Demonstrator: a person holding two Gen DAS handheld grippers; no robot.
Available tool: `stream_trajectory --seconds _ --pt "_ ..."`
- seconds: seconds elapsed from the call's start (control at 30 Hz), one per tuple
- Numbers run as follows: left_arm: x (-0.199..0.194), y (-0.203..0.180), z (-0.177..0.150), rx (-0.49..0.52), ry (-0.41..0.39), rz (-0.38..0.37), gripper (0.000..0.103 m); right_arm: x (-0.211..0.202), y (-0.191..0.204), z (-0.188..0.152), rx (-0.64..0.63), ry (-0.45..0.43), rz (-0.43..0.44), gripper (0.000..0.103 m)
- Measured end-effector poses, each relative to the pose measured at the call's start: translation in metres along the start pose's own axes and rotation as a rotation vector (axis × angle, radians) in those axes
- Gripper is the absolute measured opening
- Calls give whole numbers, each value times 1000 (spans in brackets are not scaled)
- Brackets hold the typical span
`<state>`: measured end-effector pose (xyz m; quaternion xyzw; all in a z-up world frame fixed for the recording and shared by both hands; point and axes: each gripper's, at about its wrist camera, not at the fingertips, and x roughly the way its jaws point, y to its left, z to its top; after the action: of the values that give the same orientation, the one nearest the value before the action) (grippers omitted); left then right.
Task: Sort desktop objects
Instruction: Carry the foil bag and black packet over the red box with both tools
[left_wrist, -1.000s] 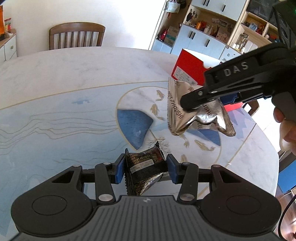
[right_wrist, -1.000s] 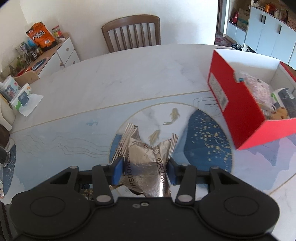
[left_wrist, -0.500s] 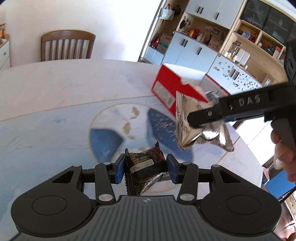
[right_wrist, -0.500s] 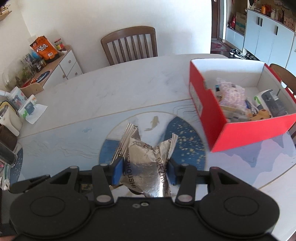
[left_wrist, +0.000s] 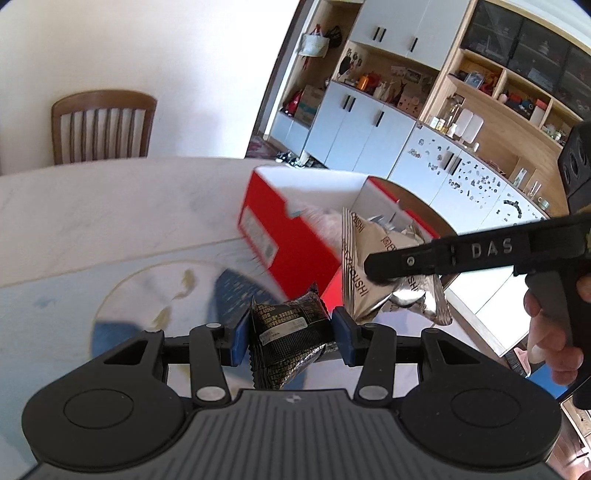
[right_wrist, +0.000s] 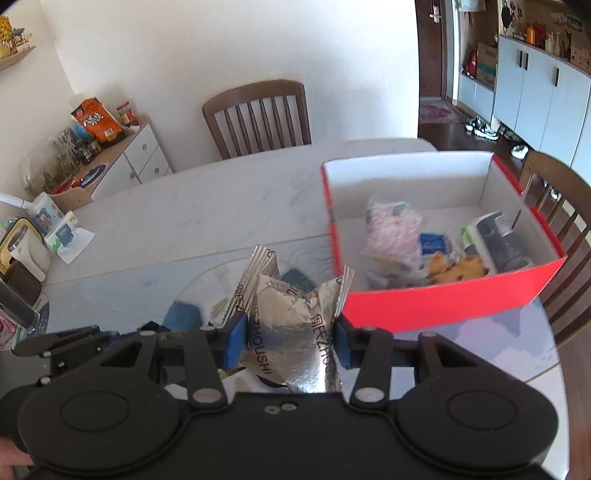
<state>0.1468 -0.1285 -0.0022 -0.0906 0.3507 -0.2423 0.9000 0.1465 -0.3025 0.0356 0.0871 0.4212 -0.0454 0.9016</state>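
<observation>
Left to right. The left gripper, its blue pads partly closed, clamps a small black foil snack packet with pale printed lettering across its width. The packet is held clear of the white marbled counter with a blue and gold medallion, and just short of the near corner of the red cardboard box with a white interior. Its long axis runs roughly along the gripper's line of sight, tilted a little; one crimped end points up and away toward the box, the other hangs down toward the gripper body.

The right gripper, pads likewise partly closed, pinches a crumpled silver foil bag with black lettering at its waist. In the right wrist view the bag stands roughly upright, with two crimped corners flaring up and outward, and it hangs over the counter beside the box's left front corner. In the left wrist view it shows in front of the box's open top, with a person's hand on the handle.

The box already holds several packets and a plush-like item, crowded toward its near and right parts; the far left floor looks bare.

The step in hand appears to be the carry to the box. To do it well, bring each item over the wall before lowering, aim for the bare floor, and open one gripper at a time so the two do not collide. Light foil may cling to a pad, so open fully.
</observation>
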Motion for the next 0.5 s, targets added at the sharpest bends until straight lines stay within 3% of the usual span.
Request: stream_trajectory --seconds 0.5 --pt "56 -75 50 62 -24 12 45 -17 -103 23 11 -36 -5 47"
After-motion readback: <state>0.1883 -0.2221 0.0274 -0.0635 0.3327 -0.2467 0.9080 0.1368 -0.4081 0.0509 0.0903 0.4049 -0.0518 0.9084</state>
